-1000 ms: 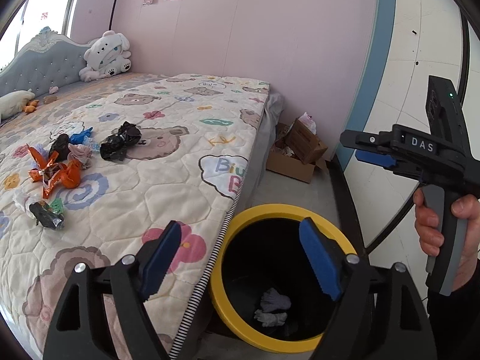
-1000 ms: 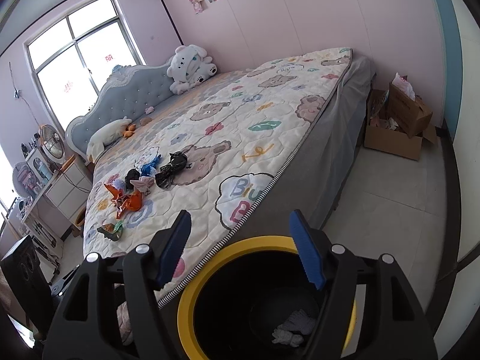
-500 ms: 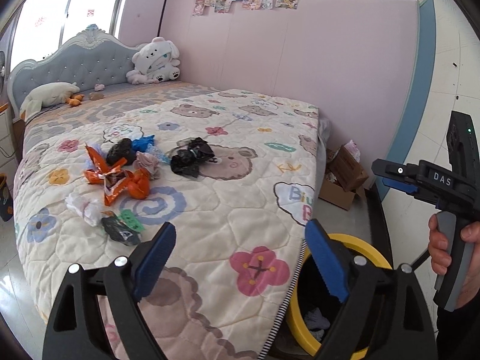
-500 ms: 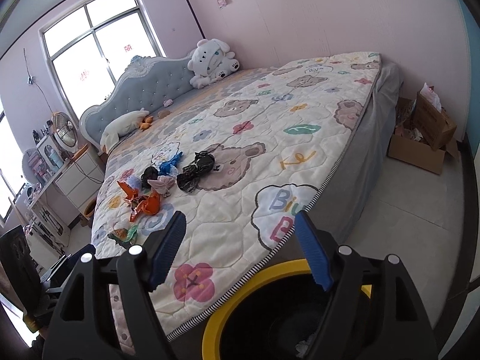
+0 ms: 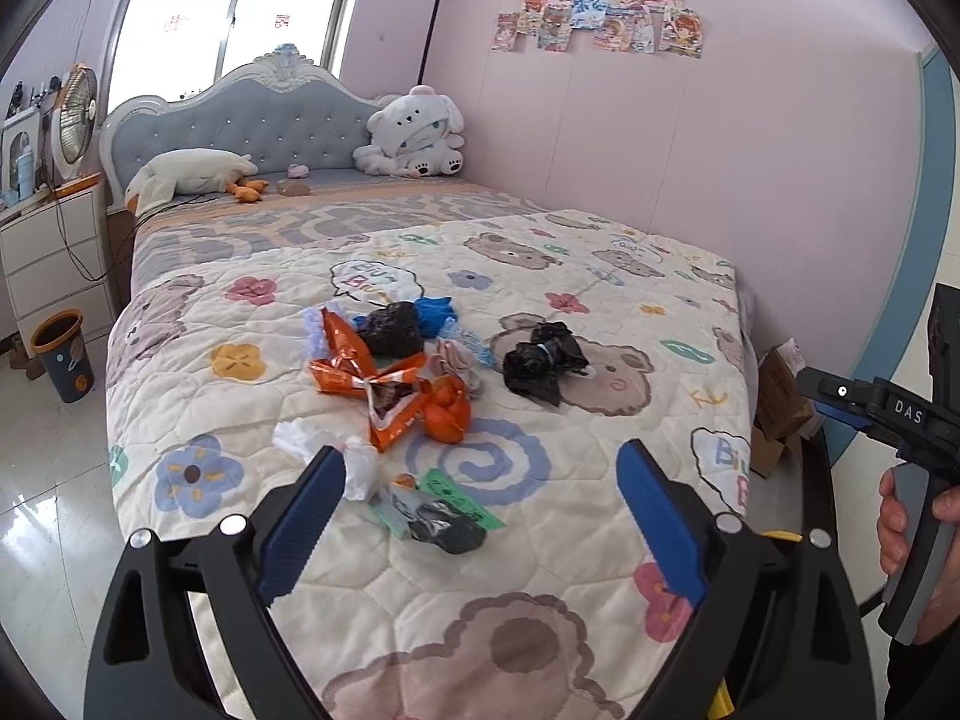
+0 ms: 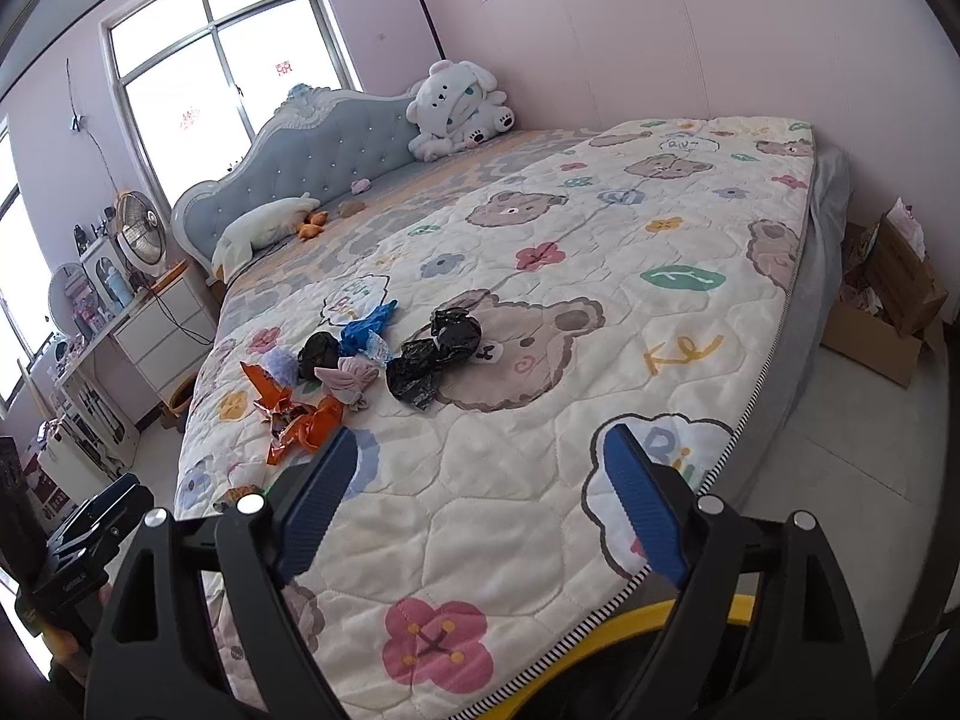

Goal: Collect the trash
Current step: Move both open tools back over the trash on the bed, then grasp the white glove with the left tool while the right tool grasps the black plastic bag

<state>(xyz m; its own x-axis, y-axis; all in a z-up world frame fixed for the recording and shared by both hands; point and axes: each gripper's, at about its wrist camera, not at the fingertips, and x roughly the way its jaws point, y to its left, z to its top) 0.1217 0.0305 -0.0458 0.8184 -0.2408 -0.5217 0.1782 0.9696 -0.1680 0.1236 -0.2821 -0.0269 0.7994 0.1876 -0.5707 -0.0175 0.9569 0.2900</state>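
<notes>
Left gripper [image 5: 480,510]: jaws spread wide, just been opening, nothing between the blue pads; held above the foot of the bed.
Right gripper [image 6: 477,501]: jaws likewise wide apart, just been opening, empty; a hand [image 5: 912,531] grips its handle.

Trash, all lying loose on the quilt [image 5: 600,330], in one cluster near the bed's middle:
- orange foil wrapper [image 5: 372,378], torn open, with an orange crumpled bag [image 5: 447,411] touching it
- black plastic bag [image 5: 543,360], set slightly apart to the right
- second black bag [image 5: 393,330] beside a blue wrapper [image 5: 435,312]
- pinkish cloth-like wad [image 5: 456,360]
- white tissue [image 5: 336,453]
- green-labelled dark packet [image 5: 438,513], nearest the left gripper

Containers:
- yellow-rimmed bin [image 6: 690,612], on the floor against the bed's corner, under the right gripper; contents hidden.
- cardboard box [image 6: 888,306], open, on the floor by the pink wall, holding paper-like items too small to identify.
- small dark wastebasket [image 5: 63,354], on the floor beside the white drawer unit [image 5: 48,252]; interior not visible.
</notes>
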